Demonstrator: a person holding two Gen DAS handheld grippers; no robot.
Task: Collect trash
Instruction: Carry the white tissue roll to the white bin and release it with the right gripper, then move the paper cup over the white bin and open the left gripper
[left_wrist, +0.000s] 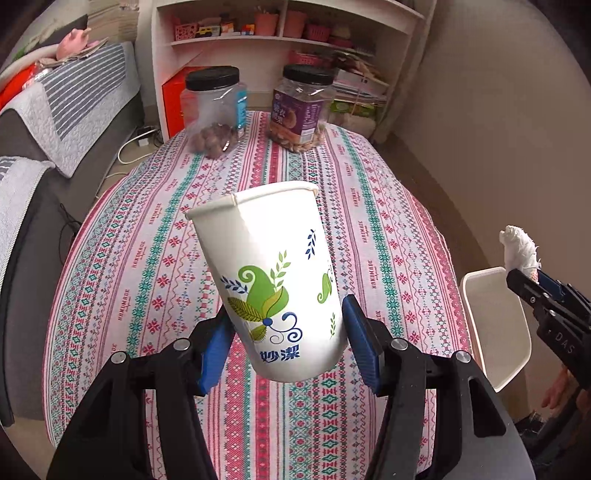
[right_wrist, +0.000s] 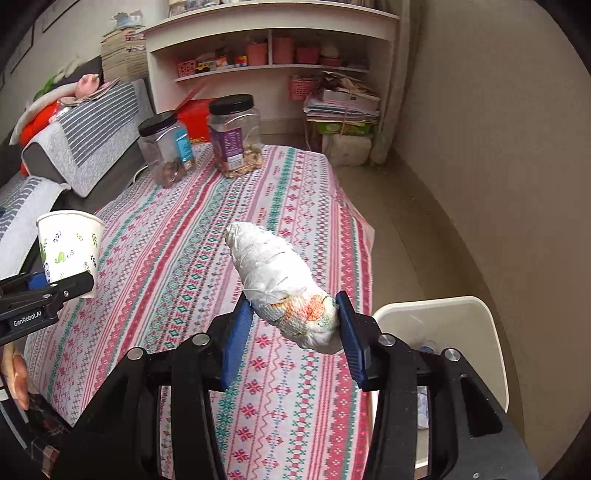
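Note:
My left gripper (left_wrist: 288, 343) is shut on a white paper cup (left_wrist: 273, 280) with green leaf prints, held tilted above the patterned tablecloth (left_wrist: 147, 258). In the right wrist view the same cup (right_wrist: 70, 247) hangs at the left in the left gripper (right_wrist: 55, 291). My right gripper (right_wrist: 293, 328) is shut on a crumpled white tissue wad (right_wrist: 280, 280) with an orange and green print, lifted over the table's right side. The wad (left_wrist: 519, 251) and right gripper (left_wrist: 532, 280) show at the left view's right edge, above a cream bin (left_wrist: 495, 325). The bin (right_wrist: 443, 317) stands on the floor beside the table.
Two clear jars with black lids stand at the table's far end: one with brown nuts (left_wrist: 214, 110) and one with a purple label (left_wrist: 303, 107). A sofa with striped covers (left_wrist: 74, 107) lies to the left. White shelves (left_wrist: 280, 33) and stacked papers (right_wrist: 343, 107) are behind.

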